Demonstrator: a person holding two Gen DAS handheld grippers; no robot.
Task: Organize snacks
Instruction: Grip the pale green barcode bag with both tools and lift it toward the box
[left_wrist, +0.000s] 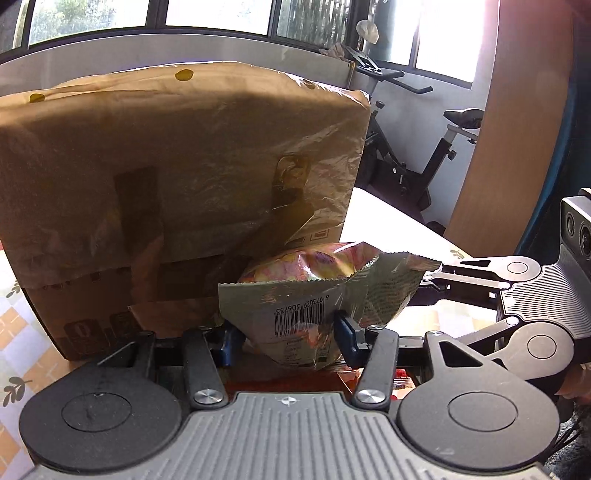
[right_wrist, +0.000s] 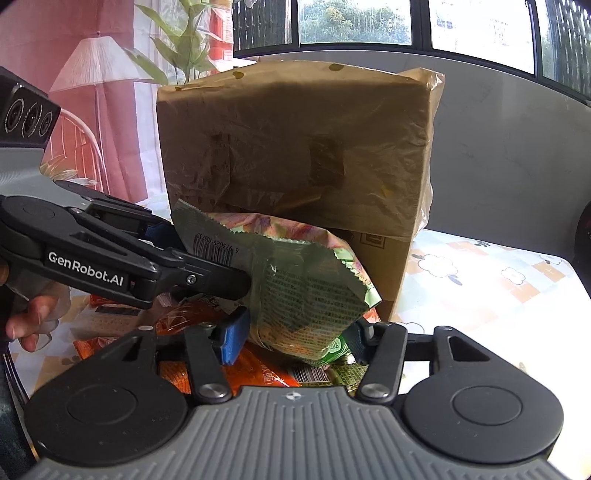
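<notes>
A green and pink snack bag (left_wrist: 295, 295) with a barcode hangs in front of a brown cardboard box (left_wrist: 184, 166). My left gripper (left_wrist: 288, 338) is shut on it, its blue pads pressing the barcode end from both sides. In the right wrist view the same snack bag (right_wrist: 306, 291) sits between the pads of my right gripper (right_wrist: 295, 339), which grip its lower end. My left gripper (right_wrist: 207, 254) comes in from the left there and clamps the bag's barcode end. My right gripper (left_wrist: 424, 291) reaches the bag from the right in the left wrist view.
The cardboard box (right_wrist: 295, 147), wrapped in clear film, stands close behind the bag on a table with a patterned cloth (right_wrist: 480, 277). Orange snack packs (right_wrist: 258, 373) and a green pack (right_wrist: 340, 349) lie under the bag. A hand (right_wrist: 33, 325) holds the left gripper. An exercise bike (left_wrist: 424, 155) stands beyond the table.
</notes>
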